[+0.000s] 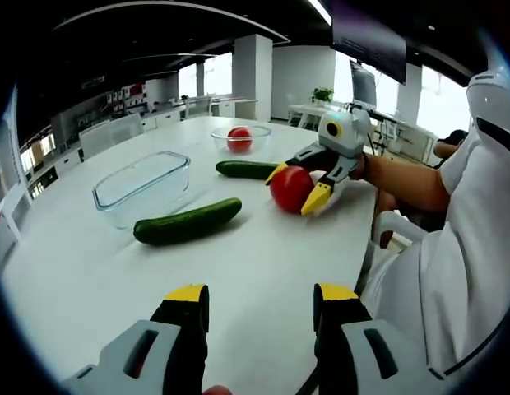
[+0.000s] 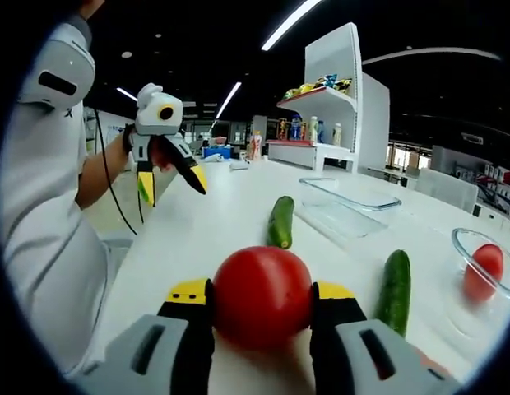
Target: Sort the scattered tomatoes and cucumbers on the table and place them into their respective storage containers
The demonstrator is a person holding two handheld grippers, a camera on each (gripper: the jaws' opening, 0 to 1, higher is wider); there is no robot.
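Note:
My right gripper (image 2: 261,303) is shut on a red tomato (image 2: 261,296), which fills the gap between its yellow-tipped jaws. In the left gripper view that tomato (image 1: 289,188) sits in the right gripper (image 1: 300,191) just above the white table (image 1: 90,280). One cucumber (image 1: 187,222) lies in front of a rectangular glass container (image 1: 144,183); a second cucumber (image 1: 247,169) lies beyond it. A round glass bowl (image 1: 240,138) holds another tomato (image 1: 238,140). My left gripper (image 1: 261,298) is open over bare table, and in the right gripper view the left gripper (image 2: 169,177) hangs raised.
The person's white sleeve (image 1: 452,247) and forearm (image 1: 403,181) cross the table's right edge. In the right gripper view, cucumbers (image 2: 281,220) (image 2: 395,290), the rectangular container (image 2: 350,202) and the round bowl (image 2: 485,271) lie ahead. White shelving (image 2: 329,99) stands behind.

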